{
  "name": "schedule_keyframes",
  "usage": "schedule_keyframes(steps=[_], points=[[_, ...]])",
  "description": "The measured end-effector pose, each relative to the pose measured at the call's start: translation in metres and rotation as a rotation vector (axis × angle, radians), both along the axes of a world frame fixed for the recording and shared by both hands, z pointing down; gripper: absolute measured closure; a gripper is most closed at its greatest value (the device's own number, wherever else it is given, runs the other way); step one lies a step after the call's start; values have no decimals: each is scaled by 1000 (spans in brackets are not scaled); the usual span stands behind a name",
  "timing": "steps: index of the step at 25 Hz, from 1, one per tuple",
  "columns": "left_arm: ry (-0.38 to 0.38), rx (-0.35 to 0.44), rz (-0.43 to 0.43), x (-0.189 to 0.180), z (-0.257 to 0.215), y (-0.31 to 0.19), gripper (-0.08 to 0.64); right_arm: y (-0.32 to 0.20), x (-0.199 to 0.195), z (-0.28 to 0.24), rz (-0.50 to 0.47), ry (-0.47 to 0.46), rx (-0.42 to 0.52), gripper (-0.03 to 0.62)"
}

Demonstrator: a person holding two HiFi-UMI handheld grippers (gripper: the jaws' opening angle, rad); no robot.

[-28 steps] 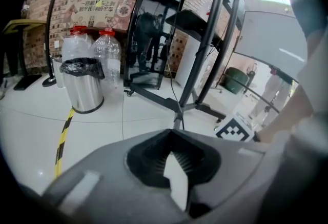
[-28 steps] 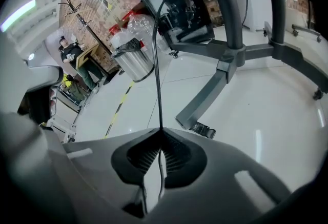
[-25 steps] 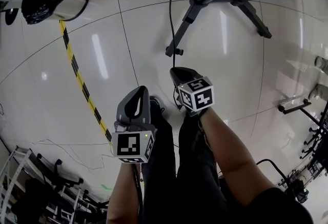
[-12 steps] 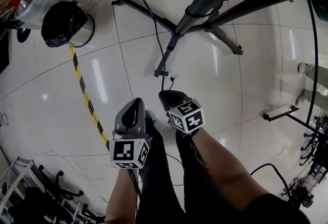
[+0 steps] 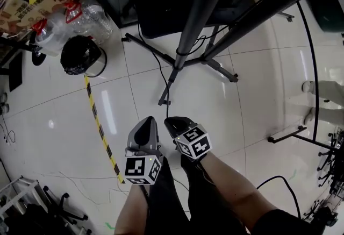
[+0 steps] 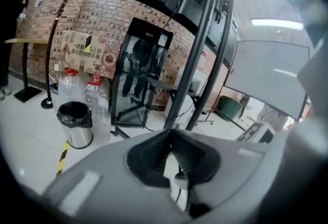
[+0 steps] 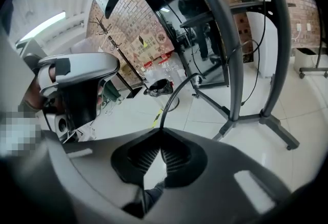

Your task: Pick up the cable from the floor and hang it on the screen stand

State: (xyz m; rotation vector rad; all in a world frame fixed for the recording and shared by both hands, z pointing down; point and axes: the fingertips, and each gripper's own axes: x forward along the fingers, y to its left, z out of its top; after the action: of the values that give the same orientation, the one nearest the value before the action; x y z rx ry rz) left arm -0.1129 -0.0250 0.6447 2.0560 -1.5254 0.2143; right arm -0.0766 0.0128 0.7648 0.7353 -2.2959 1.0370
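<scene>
Right gripper (image 7: pixel 161 135): jaws pinch the black cable (image 7: pixel 170 97), which arcs upward ahead of their tips. Left gripper (image 6: pixel 169 135): jaws pressed together.

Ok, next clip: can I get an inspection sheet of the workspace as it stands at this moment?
Surface: glossy white tiled floor, crossed by a yellow-black tape strip.
Job's things: black cable rises in an arc from the right tool; screen stand just ahead, cable not yet hung on it.
Clutter: bin with a black liner; clear plastic bottles beside it.
Grippers: right tool shut on the cable; left tool shut, nothing seen at its tips.
Cables: a loose black lead on the floor at the right.
Surroundings: brick wall, coat stand.
</scene>
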Motion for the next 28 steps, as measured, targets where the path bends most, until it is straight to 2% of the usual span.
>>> schedule_keyframes(steps=[3, 6, 15, 20, 24, 28], points=[[-15, 35, -1, 4, -28, -10, 556, -9, 3, -30, -1, -31, 30, 578], [-20, 67, -15, 4, -55, -18, 555, -19, 2, -60, -49, -45, 84, 578], [-32, 146, 13, 18, -140, -14, 555, -30, 8, -157, -112, -79, 189, 578], [-29, 186, 34, 27, -175, -8, 555, -33, 18, -201, -129, -64, 261, 578], [-29, 198, 36, 27, -202, 4, 555, -26, 31, -238, -154, -70, 259, 578], [-37, 234, 13, 24, -230, 7, 555, -23, 49, -279, -158, -115, 222, 578]])
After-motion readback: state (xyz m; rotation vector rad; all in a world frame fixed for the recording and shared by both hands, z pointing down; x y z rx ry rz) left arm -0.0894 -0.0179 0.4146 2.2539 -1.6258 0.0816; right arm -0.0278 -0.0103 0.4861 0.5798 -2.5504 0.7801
